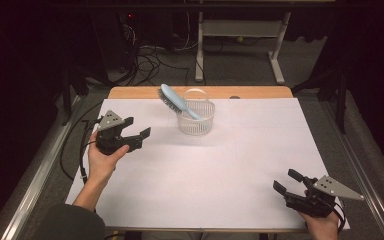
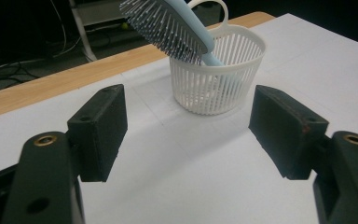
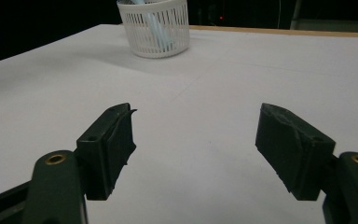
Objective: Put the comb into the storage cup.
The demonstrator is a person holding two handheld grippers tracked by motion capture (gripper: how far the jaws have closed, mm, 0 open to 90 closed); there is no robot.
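A pale blue hairbrush (image 1: 176, 102) is standing handle-down in a white slatted basket (image 1: 196, 120), its bristled head leaning out over the rim toward the far left corner of the worktop (image 1: 190, 175); the basket, with a loop handle on its far side, is sitting near the middle of the far edge. No brand, label or writing is showing on either. Your left gripper (image 1: 137, 127) is hovering near the left edge, pointing at the basket, its jaws spread with nothing between them. Your right gripper (image 1: 287, 182) is sitting by the near right corner, its jaws gaping and empty too. White surface is lying open between both grippers and the basket.
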